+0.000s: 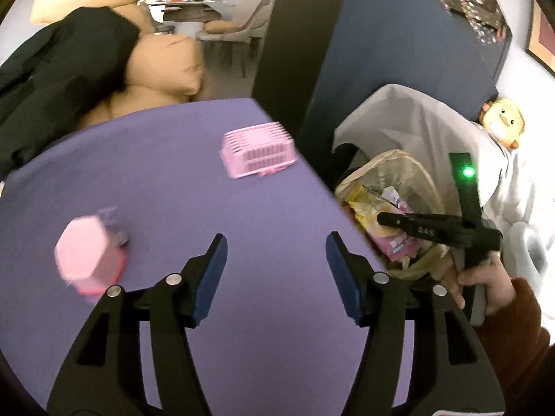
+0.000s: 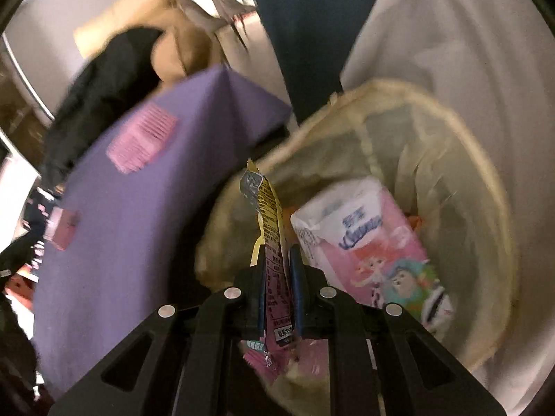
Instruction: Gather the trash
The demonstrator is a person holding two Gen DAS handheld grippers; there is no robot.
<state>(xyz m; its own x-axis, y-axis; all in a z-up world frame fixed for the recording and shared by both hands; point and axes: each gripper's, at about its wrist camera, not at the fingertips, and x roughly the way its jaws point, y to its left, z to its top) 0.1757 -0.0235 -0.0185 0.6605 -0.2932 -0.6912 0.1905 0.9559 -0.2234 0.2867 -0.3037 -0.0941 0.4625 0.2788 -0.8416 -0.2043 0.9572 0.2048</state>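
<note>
Pinching a yellow-and-pink snack wrapper [image 2: 274,242] in my right tongs [image 2: 277,253] over the lined bin [image 2: 485,187], probably wicker, my left tongs [image 1: 276,242] spread above the purple table [image 1: 173,159].

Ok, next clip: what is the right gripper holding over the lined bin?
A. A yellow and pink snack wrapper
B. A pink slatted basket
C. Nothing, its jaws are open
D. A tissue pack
A. In the right wrist view the right gripper has its jaws closed on a yellow and pink snack wrapper, above the lined bin; the tissue pack already lies inside it.
</note>
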